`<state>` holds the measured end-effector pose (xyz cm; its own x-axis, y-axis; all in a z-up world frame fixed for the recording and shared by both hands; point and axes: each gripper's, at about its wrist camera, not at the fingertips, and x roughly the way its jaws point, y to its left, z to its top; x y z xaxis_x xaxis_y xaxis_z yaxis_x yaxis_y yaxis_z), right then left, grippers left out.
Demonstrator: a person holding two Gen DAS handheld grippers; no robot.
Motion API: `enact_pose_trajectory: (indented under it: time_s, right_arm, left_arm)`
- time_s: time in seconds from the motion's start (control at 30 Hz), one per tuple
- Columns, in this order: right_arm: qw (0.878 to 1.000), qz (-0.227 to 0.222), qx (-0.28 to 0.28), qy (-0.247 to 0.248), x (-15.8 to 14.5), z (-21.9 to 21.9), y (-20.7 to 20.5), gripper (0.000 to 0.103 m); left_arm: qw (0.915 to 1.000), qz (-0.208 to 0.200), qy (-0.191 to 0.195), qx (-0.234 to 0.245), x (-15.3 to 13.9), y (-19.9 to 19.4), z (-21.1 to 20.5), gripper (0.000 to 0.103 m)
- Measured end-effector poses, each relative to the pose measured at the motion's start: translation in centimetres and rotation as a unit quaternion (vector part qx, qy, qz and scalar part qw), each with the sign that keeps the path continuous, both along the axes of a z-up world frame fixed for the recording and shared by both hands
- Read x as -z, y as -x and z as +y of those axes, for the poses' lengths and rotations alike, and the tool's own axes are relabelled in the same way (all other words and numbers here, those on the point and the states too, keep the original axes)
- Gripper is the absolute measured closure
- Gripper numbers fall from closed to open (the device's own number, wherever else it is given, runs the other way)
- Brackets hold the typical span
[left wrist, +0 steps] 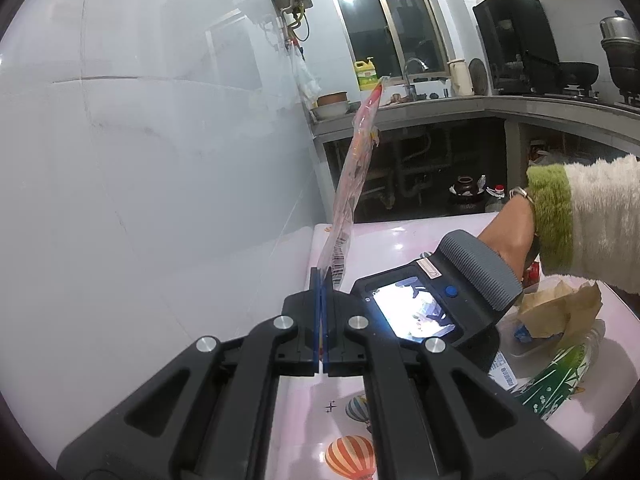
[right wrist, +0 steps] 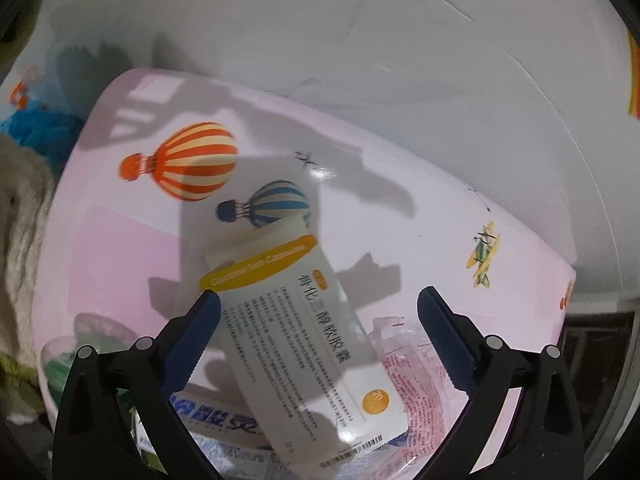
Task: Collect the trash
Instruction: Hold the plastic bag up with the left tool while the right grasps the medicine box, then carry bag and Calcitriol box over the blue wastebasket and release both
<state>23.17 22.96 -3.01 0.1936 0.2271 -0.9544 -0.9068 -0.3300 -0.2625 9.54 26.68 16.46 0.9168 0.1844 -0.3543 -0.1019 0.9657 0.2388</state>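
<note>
Pink balloon-print bench (right wrist: pixel 120 264) holds the litter. Left tongs (left wrist: pixel 323 280) pinch a plastic wrapper (left wrist: pixel 352 184); right tongs (right wrist: pixel 318 304), wide, straddle the medicine box (right wrist: pixel 304 328) at six o'clock, probably untouched; closing comes next.

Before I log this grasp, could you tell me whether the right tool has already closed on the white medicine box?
No, the right tool stands wide open over the white medicine box.
</note>
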Motion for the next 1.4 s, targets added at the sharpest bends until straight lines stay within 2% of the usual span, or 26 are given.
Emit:
enact_pose_trajectory:
  time_s: [0.1, 0.23, 0.33, 0.37, 0.53, 0.63, 0.77, 0.93, 1.03, 1.17, 1.23, 1.33, 1.4]
  right_arm:
    - [0.999, 0.006, -0.019, 0.030, 0.2, -0.1, 0.6, 0.007]
    - [0.996, -0.027, -0.043, 0.068, 2.2, -0.3, 1.6, 0.007]
    - [0.997, -0.026, -0.033, 0.067, 2.7, -0.1, 1.3, 0.011]
    - [0.997, -0.021, -0.025, 0.064, 2.7, 0.0, 1.0, 0.022]
    - [0.999, -0.004, -0.014, 0.051, 1.2, -0.6, 1.0, 0.024]
    - [1.000, -0.009, -0.006, 0.023, -0.9, -1.4, 1.3, 0.025]
    - [0.999, -0.023, 0.022, -0.040, -4.9, -3.1, 1.4, 0.025]
    - [0.987, -0.033, 0.081, -0.136, -10.4, -7.5, 1.6, 0.025]
    - [0.969, -0.036, 0.140, -0.199, -12.6, -11.0, 1.0, 0.025]
    - [0.920, -0.027, 0.250, -0.302, -14.9, -16.9, 1.2, 0.025]
    - [0.879, -0.014, 0.318, -0.355, -15.9, -21.0, 2.0, 0.024]
    - [0.826, -0.009, 0.403, -0.394, -15.9, -26.1, 2.6, 0.025]
    - [0.779, -0.020, 0.472, -0.412, -15.5, -30.3, 3.6, 0.024]
  left_arm:
    - [1.0000, 0.003, 0.002, -0.005, 0.3, -0.1, 0.1, 0.103]
    - [0.9999, 0.006, 0.006, -0.009, 0.6, -0.2, 0.3, 0.103]
    - [0.9999, 0.007, 0.008, -0.013, 0.5, -0.1, 0.3, 0.103]
    - [0.9999, 0.006, 0.008, -0.014, 0.4, -0.1, 0.4, 0.103]
    - [0.9998, 0.000, 0.007, -0.019, 0.3, 0.1, 0.3, 0.103]
    - [0.9997, -0.005, 0.007, -0.022, 0.0, 0.4, 0.2, 0.103]
    - [0.9995, -0.016, 0.011, -0.024, -0.3, 1.0, -0.3, 0.103]
    - [0.9992, -0.035, 0.014, -0.014, -1.1, 1.7, -1.3, 0.103]
    - [0.9988, -0.045, 0.017, 0.005, -1.5, 1.7, -2.5, 0.103]
    - [0.9976, -0.048, 0.024, 0.045, -1.4, 1.1, -4.7, 0.103]
    - [0.9960, -0.043, 0.025, 0.075, -1.3, 0.4, -6.4, 0.103]
    - [0.9922, -0.035, 0.022, 0.117, -1.1, -0.7, -9.3, 0.103]
    - [0.9885, -0.031, 0.021, 0.147, -1.1, -1.5, -11.3, 0.103]
